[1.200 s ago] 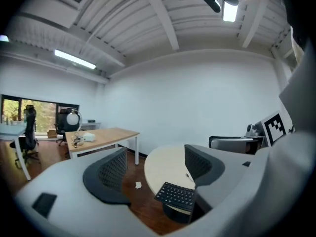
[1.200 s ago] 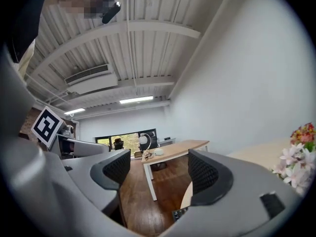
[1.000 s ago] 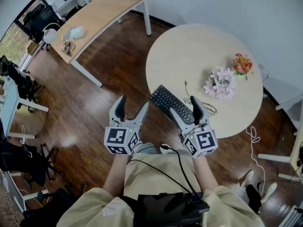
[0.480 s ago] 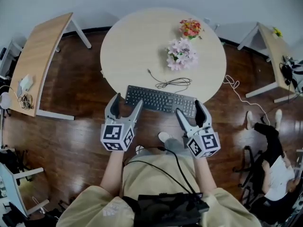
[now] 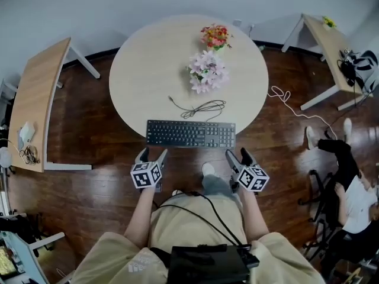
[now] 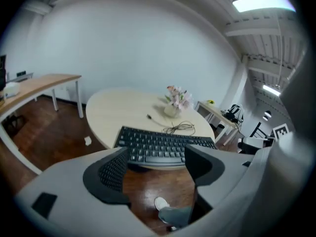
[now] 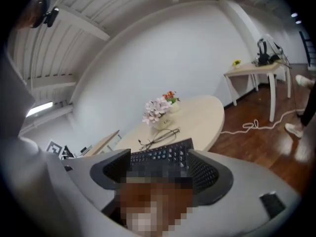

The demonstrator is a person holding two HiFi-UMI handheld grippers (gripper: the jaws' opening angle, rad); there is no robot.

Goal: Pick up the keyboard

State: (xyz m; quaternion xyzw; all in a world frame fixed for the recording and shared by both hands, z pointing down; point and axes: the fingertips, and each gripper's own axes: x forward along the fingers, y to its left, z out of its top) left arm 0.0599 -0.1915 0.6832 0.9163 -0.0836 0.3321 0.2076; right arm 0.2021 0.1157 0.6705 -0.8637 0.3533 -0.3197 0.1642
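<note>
A black keyboard [image 5: 190, 134] lies along the near edge of the round beige table [image 5: 142, 76], its cable [image 5: 198, 107] coiled just behind it. The left gripper [image 5: 151, 154] hangs open below the keyboard's left end, short of the table edge. The right gripper [image 5: 238, 156] is open too, just below the keyboard's right end. Both gripper views show the keyboard [image 6: 160, 144] [image 7: 163, 155] ahead of the spread jaws, with nothing between them.
Two flower pots stand behind the keyboard: pink flowers [image 5: 205, 71] and red-yellow flowers [image 5: 215, 35]. A wooden desk [image 5: 35, 99] is at the left, another desk [image 5: 323, 37] at the right. A white cord [image 5: 283, 96] trails on the dark wood floor. A person [image 5: 349, 188] sits at right.
The view has swung round so the table now lies straight ahead. Both grippers have drawn back and lower, from over the keyboard's near edge to just short of it, still open.
</note>
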